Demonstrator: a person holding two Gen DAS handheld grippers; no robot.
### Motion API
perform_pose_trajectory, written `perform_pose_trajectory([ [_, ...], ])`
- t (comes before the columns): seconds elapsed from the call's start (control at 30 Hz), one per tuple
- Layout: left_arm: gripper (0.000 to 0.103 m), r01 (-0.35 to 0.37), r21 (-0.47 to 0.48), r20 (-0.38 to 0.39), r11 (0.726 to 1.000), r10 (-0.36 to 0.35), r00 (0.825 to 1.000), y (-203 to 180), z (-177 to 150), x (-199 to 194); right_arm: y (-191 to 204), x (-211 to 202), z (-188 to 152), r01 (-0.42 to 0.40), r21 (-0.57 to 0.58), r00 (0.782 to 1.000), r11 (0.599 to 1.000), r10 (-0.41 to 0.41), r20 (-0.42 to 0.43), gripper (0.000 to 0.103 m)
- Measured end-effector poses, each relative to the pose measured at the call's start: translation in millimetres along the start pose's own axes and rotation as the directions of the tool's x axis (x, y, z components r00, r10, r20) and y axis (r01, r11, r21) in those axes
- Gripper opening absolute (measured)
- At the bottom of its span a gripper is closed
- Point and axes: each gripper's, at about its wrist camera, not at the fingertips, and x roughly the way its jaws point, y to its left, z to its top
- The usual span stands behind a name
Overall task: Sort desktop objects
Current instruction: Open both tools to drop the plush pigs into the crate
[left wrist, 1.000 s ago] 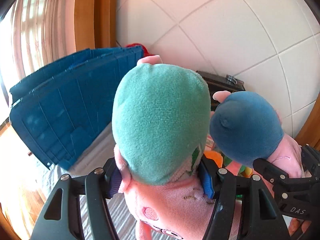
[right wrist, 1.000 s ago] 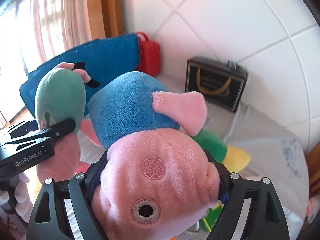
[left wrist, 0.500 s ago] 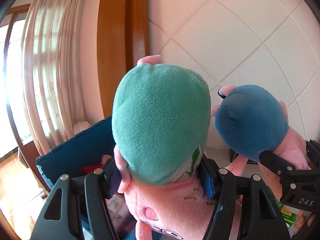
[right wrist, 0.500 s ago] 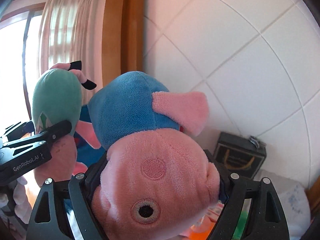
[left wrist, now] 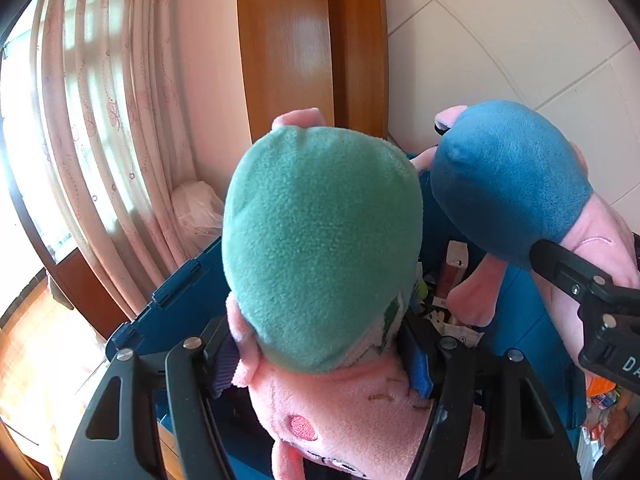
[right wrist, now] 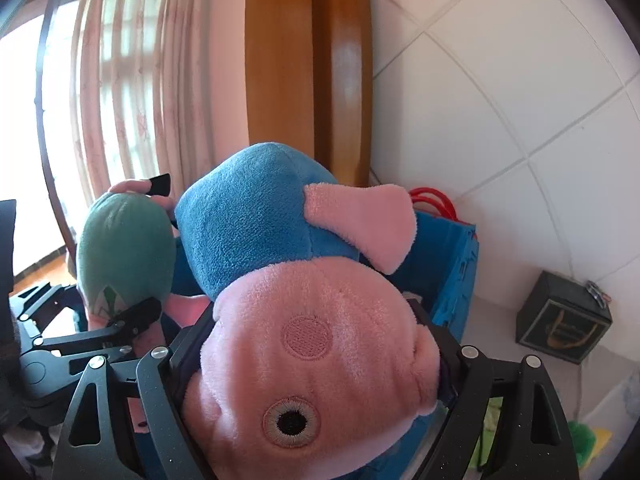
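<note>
- The left gripper (left wrist: 320, 364) carries a pink pig toy in a green dress (left wrist: 320, 240) upside down above an open blue crate (left wrist: 176, 300); the fingers sit on either side of the toy's neck and are opening, though the pads still touch the plush.
- The right gripper (right wrist: 308, 356) has its fingers clamped on the head of a second pink pig toy in a blue shirt (right wrist: 256, 224), also upside down, just to the right of the first toy and over the same crate.
- Small packets and boxes (left wrist: 452, 276) lie jumbled inside the crate.
- A red bag (right wrist: 436, 200) shows behind the crate's far wall; a dark box (right wrist: 564, 324) stands on the grey surface (right wrist: 500, 336) against the tiled wall (right wrist: 520, 80).
- A wooden frame (left wrist: 288, 40) and a pale curtain (left wrist: 100, 100) fill the background.
</note>
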Motion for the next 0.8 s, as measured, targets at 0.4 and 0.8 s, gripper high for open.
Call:
perform_pose_trajectory([
  [0.4,0.068,-0.006,0.031,-0.115,1.0,0.009,0.993,-0.9,-7.0,38.0,-9.9,8.3,-2.3,0.156,0.01,0.988,0.988,-0.156,-0.014,0.103],
  [0.8,0.084,0.007,0.018,-0.095,1.0,-0.005,0.995,-12.0,-3.7,19.0,-20.9,-20.9,-25.1,0.176,0.023,0.984,0.984,-0.176,-0.034,0.103],
])
